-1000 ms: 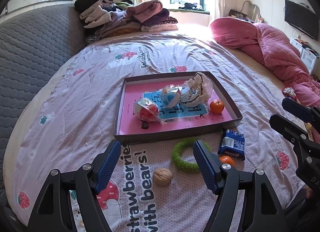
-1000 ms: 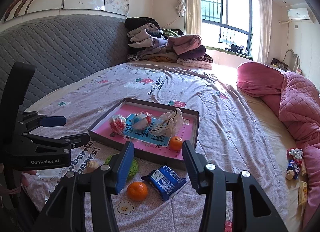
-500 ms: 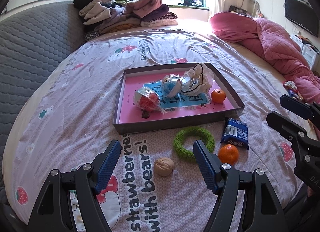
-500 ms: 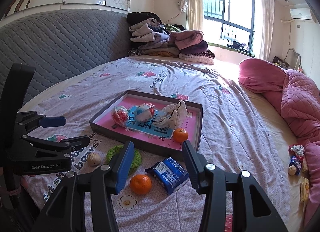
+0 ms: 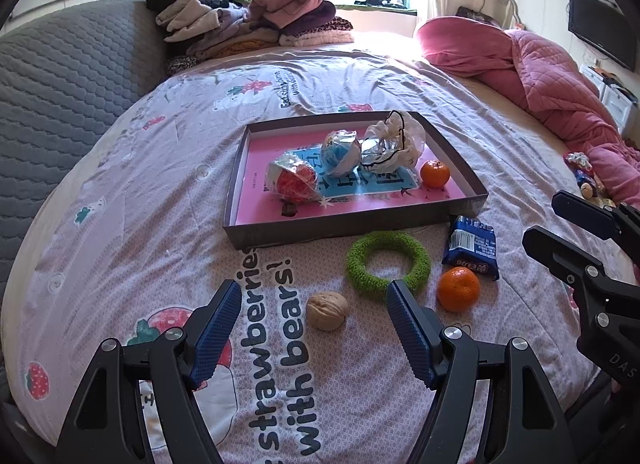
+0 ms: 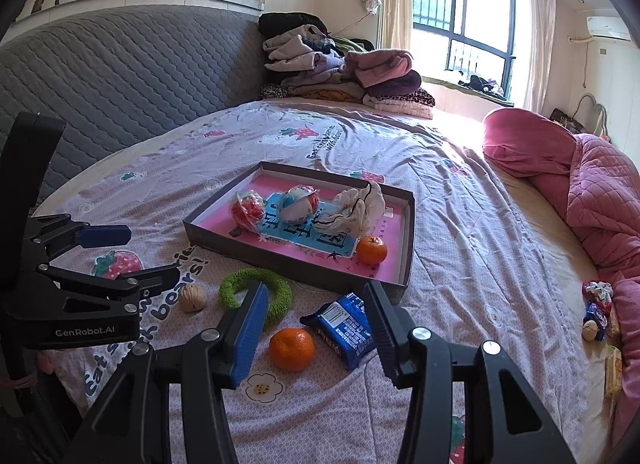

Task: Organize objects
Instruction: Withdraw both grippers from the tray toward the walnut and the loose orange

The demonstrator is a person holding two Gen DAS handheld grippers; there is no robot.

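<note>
A shallow grey box tray [image 5: 340,222] [image 6: 280,260] with a pink floor lies on the bed. It holds two foil-wrapped balls, a crumpled white bag [image 5: 394,142] and a tangerine [image 5: 435,173]. In front of it lie a green ring [image 5: 387,258] [image 6: 256,290], a walnut [image 5: 327,310] [image 6: 193,297], a second tangerine [image 5: 458,288] [image 6: 291,349] and a blue snack packet [image 5: 472,246] [image 6: 347,324]. My left gripper [image 5: 312,304] is open above the walnut. My right gripper [image 6: 316,304] is open over the tangerine and packet, holding nothing.
The bed wears a lilac strawberry-print sheet [image 5: 160,192]. A pile of folded clothes [image 5: 248,20] sits at the far end, and a pink quilt [image 5: 560,84] at the right. Small wrapped items [image 6: 598,310] lie beside the quilt. A grey padded headboard [image 6: 120,76] runs along the left.
Both grippers have sunk a little toward the bed, so the loose items in front of the tray look nearer. Their jaws keep the same spread.
</note>
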